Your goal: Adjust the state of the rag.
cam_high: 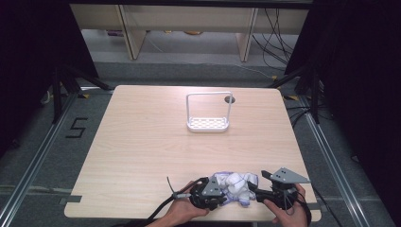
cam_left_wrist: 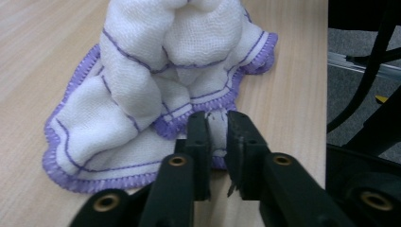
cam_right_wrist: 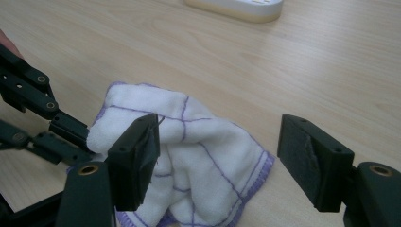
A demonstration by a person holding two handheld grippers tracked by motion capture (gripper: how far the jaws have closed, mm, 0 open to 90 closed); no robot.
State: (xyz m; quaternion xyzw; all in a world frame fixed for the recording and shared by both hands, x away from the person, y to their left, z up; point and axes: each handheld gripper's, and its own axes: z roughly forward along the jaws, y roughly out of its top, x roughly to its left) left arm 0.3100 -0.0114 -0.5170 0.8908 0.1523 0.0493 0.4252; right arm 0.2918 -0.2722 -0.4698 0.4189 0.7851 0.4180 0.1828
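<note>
Cloth (cam_high: 235,187) lies bunched on the surface (cam_high: 142,142) between my two tools, at the near edge. My left tool (cam_left_wrist: 216,124) is pinched nearly closed on a purple-stitched hem fold. My right tool (cam_right_wrist: 227,156) stands wide open, jaws straddling the cloth's other side, gripping nothing. Step in hand, as I judge it: taking hold at two points. Next: close the right on an edge, then lift and spread. White rack (cam_high: 208,112) stands well ahead.

The crumpled cloth (cam_high: 235,187) lies near the surface's (cam_high: 142,142) front edge, hemmed between the left gripper (cam_high: 222,191) and right gripper (cam_high: 251,187). Beyond it the wood lies bare up to the white handled rack (cam_high: 208,113), which stands well apart toward the far edge.
</note>
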